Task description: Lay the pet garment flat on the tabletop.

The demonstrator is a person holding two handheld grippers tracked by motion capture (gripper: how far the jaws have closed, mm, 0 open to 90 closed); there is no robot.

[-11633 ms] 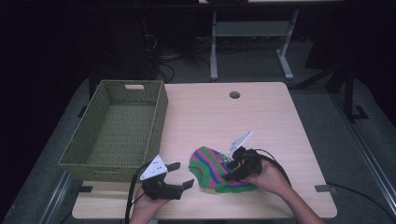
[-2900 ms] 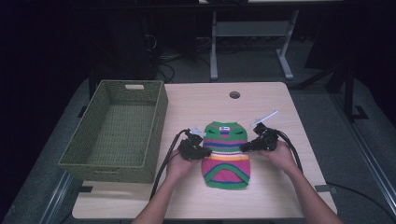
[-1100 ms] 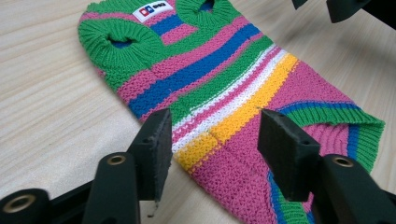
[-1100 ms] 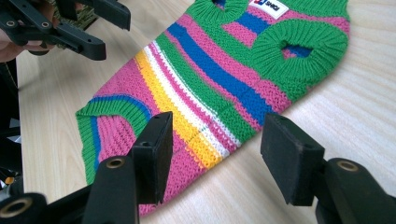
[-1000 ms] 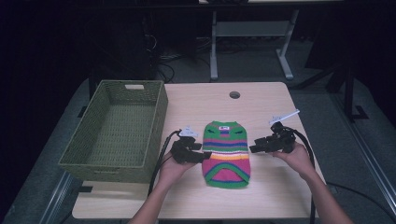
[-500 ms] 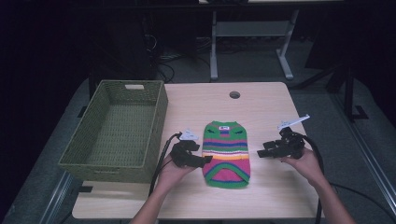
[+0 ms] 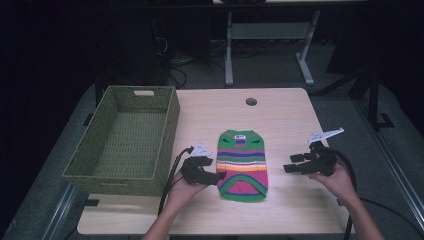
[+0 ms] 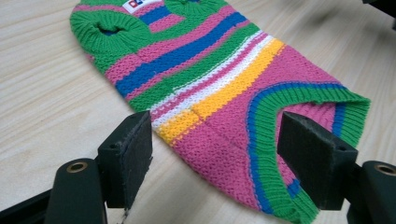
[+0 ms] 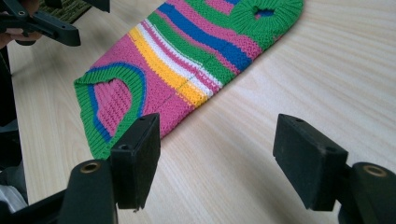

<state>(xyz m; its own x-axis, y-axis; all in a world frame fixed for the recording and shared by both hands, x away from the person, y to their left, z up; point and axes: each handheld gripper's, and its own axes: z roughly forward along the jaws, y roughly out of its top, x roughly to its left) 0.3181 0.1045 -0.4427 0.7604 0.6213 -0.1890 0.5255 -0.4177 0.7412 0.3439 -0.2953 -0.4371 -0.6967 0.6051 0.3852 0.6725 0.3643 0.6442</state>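
**A:** Laying out where we are: the striped knit sweater (image 7: pixel 242 164) is flat on the worktop (image 7: pixel 280 115), about midway between the side edges and closer to the near edge, neck end pointing at the far edge. Our left gripper (image 7: pixel 216 176) sits right at its near left hem, fingers (image 8: pixel 133 156) apart, and nothing is pinched; the hem only lies between them. Our right gripper (image 7: pixel 292 164) is off toward the right edge, clear of the knit, fingers (image 9: pixel 140 158) spread wide, and they've just been opening further.

**B:** Agreed. Biggest risk, we think, is the next grab. If we only catch the top layer of that hem, the sweater will probably open up or bunch instead of folding clean.

**A:** Yeah, and dragging it sideways would likely skew it, since loose knit stretches. The wicker basket (image 7: pixel 125 137) at the left edge is close to the left hand too, so a wide swing could clip its wall.
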